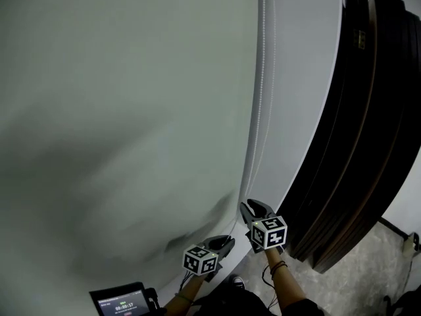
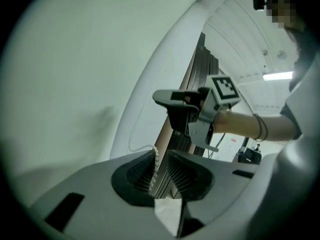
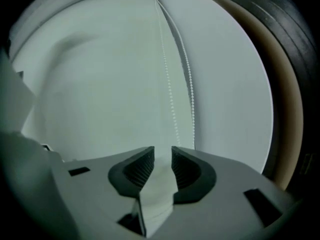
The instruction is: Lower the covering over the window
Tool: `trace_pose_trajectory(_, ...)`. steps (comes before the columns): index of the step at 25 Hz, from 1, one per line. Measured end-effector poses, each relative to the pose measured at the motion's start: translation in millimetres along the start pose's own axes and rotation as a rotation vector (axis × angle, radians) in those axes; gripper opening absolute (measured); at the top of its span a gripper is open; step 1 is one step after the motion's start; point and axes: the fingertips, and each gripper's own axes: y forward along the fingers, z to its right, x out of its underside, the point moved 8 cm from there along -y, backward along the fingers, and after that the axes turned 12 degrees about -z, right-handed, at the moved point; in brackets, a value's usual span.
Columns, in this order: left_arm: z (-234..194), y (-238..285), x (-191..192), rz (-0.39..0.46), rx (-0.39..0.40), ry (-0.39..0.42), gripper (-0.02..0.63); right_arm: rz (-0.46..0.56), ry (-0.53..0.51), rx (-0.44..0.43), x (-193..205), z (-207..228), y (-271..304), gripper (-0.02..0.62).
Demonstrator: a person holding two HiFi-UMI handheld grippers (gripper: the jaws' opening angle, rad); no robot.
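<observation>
Between parted left gripper [image 2: 161, 156] jaws: bead chain [image 2: 155, 165].

The window covering [image 1: 118, 110] is seen as plain pale grey-white, its bead chain [image 1: 263, 78] white, the stacked panels [image 1: 368, 143] dark brown, and the marker cubes [image 1: 270, 232] patterned in black-and-white squares.

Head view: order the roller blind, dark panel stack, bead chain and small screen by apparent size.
1. roller blind
2. dark panel stack
3. Unsure: bead chain is long but thread-thin, small screen compact and cut off by the frame.
</observation>
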Motion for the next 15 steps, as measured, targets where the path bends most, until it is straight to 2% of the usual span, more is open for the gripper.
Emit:
trace_pose_trajectory(5, 3, -12, 5, 0.033, -0.005, -0.029, 0.097, 0.024, 0.118, 0.014, 35, -4, -27, 0.092)
trace_pose_trajectory(9, -1, -19, 15, 0.092, -0.059, -0.055, 0.150, 0.069, 0.186, -0.009, 51, -16, -49, 0.092)
trace_pose_trajectory(15, 5, -40, 23, 0.137, -0.130, -0.072, 0.189, 0.116, 0.207, -0.048, 59, -38, -82, 0.092)
